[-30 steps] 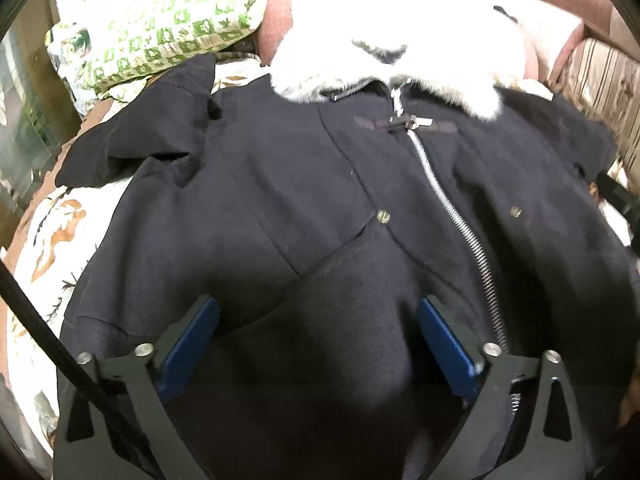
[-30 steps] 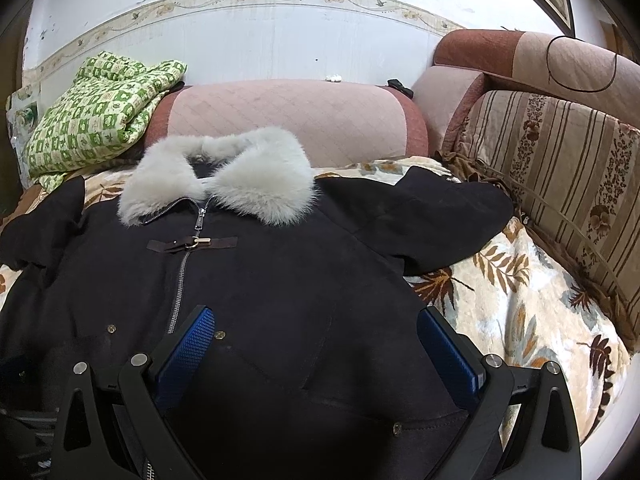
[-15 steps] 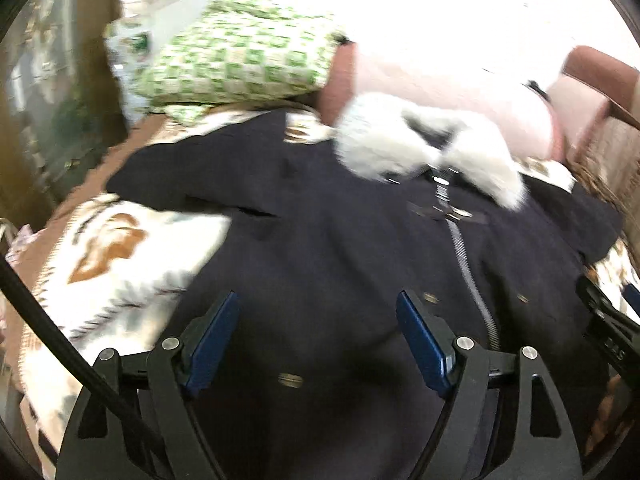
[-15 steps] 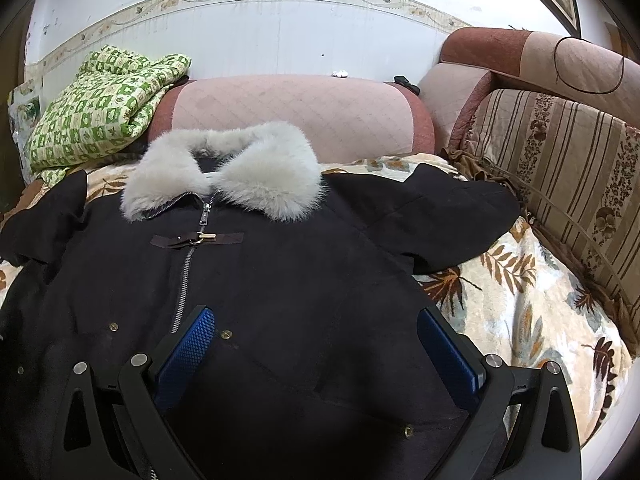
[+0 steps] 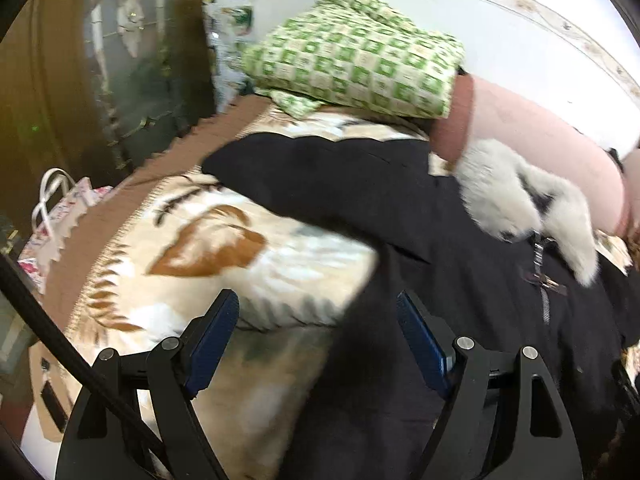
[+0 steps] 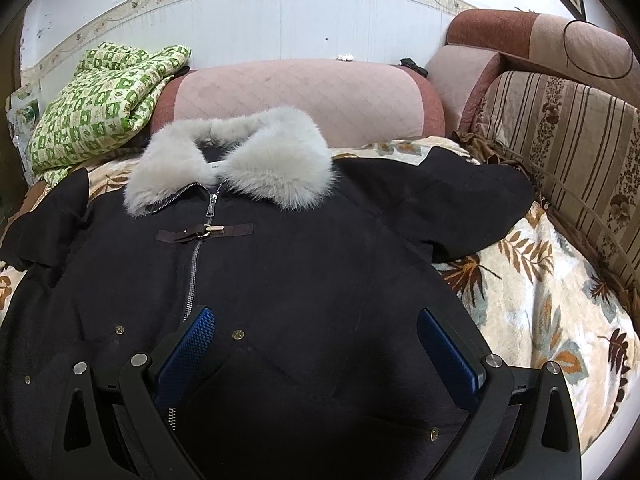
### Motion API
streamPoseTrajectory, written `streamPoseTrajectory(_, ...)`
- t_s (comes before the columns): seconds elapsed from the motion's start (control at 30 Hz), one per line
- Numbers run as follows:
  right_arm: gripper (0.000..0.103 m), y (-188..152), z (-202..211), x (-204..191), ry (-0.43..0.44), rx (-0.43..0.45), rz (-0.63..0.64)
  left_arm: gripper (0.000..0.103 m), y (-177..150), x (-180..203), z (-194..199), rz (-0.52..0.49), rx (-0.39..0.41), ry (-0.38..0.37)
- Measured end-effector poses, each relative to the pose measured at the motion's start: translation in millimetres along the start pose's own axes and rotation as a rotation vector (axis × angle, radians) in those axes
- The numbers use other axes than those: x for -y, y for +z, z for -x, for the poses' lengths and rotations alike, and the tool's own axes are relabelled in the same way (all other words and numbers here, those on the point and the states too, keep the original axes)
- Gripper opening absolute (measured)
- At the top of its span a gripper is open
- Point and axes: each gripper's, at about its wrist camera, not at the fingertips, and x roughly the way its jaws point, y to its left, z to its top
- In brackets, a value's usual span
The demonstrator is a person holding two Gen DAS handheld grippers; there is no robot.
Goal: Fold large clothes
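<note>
A large black coat [image 6: 304, 264] with a pale fur collar [image 6: 240, 168] lies front up on a leaf-print blanket, zipped, both sleeves spread out. In the left wrist view the coat [image 5: 460, 280] fills the right side and its left sleeve [image 5: 304, 172] reaches across the blanket. My left gripper [image 5: 318, 328] is open and empty, above the coat's left edge where it meets the blanket. My right gripper [image 6: 316, 344] is open and empty, low over the coat's front, right of the zipper [image 6: 194, 264].
The leaf-print blanket [image 6: 540, 288] covers a sofa with a pink backrest [image 6: 300, 96] and a striped cushion [image 6: 580, 152] at right. A green checked quilt [image 5: 352, 64] sits at the back left. A dark cabinet [image 5: 80, 80] and a bag [image 5: 60, 208] stand off the sofa's left end.
My left gripper has swung left from over the coat's middle to its left edge, and the blanket and cabinet have come into view. My right gripper has edged slightly forward over the coat.
</note>
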Motion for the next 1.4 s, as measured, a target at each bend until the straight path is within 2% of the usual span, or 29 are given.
streamPoseTrajectory(0.13,0.102,0,-2,0,0.005,-0.010,-0.005,0.080,13,-19,-5,-0.011,0.011,0.053)
streamPoseTrajectory(0.23,0.102,0,-3,-1,0.007,-0.011,-0.006,0.081,25,-38,-11,0.012,0.025,0.060)
streamPoseTrajectory(0.33,0.102,1,-1,0,0.024,-0.011,-0.018,0.083,39,-64,-23,0.081,0.018,0.035)
streamPoseTrajectory(0.47,0.102,0,-2,-1,0.038,-0.017,-0.023,0.085,61,-115,-59,0.233,-0.043,-0.023)
streamPoseTrajectory(0.6,0.102,-3,-8,-4,0.031,-0.042,-0.013,0.085,84,-171,-112,0.426,-0.130,-0.129)
streamPoseTrajectory(0.7,0.102,-5,-14,-4,0.027,-0.060,-0.011,0.085,100,-196,-147,0.530,-0.163,-0.226)
streamPoseTrajectory(0.8,0.102,-9,-21,-8,0.014,-0.077,0.003,0.085,116,-198,-178,0.566,-0.179,-0.328)
streamPoseTrajectory(0.87,0.102,-12,-27,-10,0.007,-0.095,0.016,0.085,124,-189,-200,0.562,-0.199,-0.367)
streamPoseTrajectory(0.97,0.102,-16,-38,-14,-0.008,-0.129,0.035,0.085,127,-172,-230,0.548,-0.236,-0.383)
streamPoseTrajectory(1.07,0.102,-18,-44,-16,-0.009,-0.145,0.045,0.085,120,-163,-258,0.553,-0.276,-0.356)
streamPoseTrajectory(1.2,0.102,-21,-51,-18,-0.003,-0.161,0.064,0.085,116,-165,-267,0.597,-0.232,-0.397)
streamPoseTrajectory(1.27,0.102,-21,-55,-21,-0.004,-0.174,0.075,0.064,124,-161,-270,0.600,-0.250,-0.468)
streamPoseTrajectory(1.3,0.102,-22,-57,-22,-0.006,-0.181,0.080,0.041,126,-161,-270,0.609,-0.256,-0.472)
streamPoseTrajectory(1.33,0.102,-22,-59,-23,-0.008,-0.186,0.084,0.025,128,-160,-268,0.611,-0.253,-0.457)
streamPoseTrajectory(1.37,0.102,-22,-60,-24,-0.009,-0.190,0.088,0.017,130,-158,-267,0.598,-0.253,-0.437)
streamPoseTrajectory(1.4,0.102,-23,-62,-24,-0.011,-0.193,0.092,0.014,133,-154,-266,0.574,-0.263,-0.402)
